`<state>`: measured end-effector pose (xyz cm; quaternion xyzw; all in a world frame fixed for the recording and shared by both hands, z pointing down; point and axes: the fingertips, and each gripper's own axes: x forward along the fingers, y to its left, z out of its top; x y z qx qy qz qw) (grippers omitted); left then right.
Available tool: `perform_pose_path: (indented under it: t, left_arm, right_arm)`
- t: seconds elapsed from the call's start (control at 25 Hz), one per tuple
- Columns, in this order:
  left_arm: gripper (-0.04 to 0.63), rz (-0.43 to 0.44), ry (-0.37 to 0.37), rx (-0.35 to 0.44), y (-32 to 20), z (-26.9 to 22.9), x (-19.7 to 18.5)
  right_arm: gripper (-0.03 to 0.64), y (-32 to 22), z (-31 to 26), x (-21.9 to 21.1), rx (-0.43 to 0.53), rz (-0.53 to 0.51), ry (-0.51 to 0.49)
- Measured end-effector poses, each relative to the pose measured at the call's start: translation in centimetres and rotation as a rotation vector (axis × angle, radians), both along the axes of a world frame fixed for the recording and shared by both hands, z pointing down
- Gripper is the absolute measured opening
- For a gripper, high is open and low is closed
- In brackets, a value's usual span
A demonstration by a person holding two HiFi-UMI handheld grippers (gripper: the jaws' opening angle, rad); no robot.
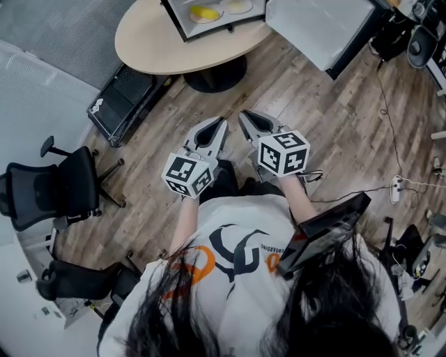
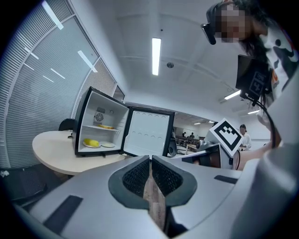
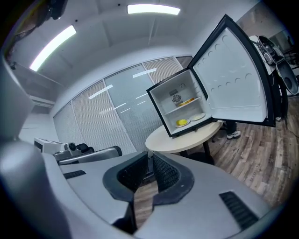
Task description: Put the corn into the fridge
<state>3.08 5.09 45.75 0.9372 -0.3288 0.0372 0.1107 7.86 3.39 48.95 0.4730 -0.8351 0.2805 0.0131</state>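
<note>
1. Head view: A person stands on a wooden floor holding the left hand-held gripper and the right hand-held gripper side by side at waist height. Both are clenched and carry nothing. At the far end of the scene a small fridge sits open on a round surface. The corn lies on a plate inside it, well apart from both tools. The fridge door swings out to the right, and an office chair stands at the left.

2. Left gripper view: The ribbed pads meet with nothing between them. Beyond them, on the left, the open fridge shows the yellow corn on the lower shelf (an empty plate sits just beside it). The right tool's marker cube is at the right.

3. Right gripper view: These jaws are likewise pressed together and empty. The fridge stands far off on the surface, door wide to the right, the corn on its plate within. The left tool shows at the left edge.
</note>
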Motion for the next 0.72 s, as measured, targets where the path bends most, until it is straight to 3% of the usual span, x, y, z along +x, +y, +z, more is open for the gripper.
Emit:
perform_pose_path:
  t: [0.72]
  left_arm:
    - [0.011,-0.025,0.005,0.044,-0.9,-1.1,-1.3]
  right_arm:
    - [0.041,-1.4,-0.8,-0.5,0.034,-0.014,0.028]
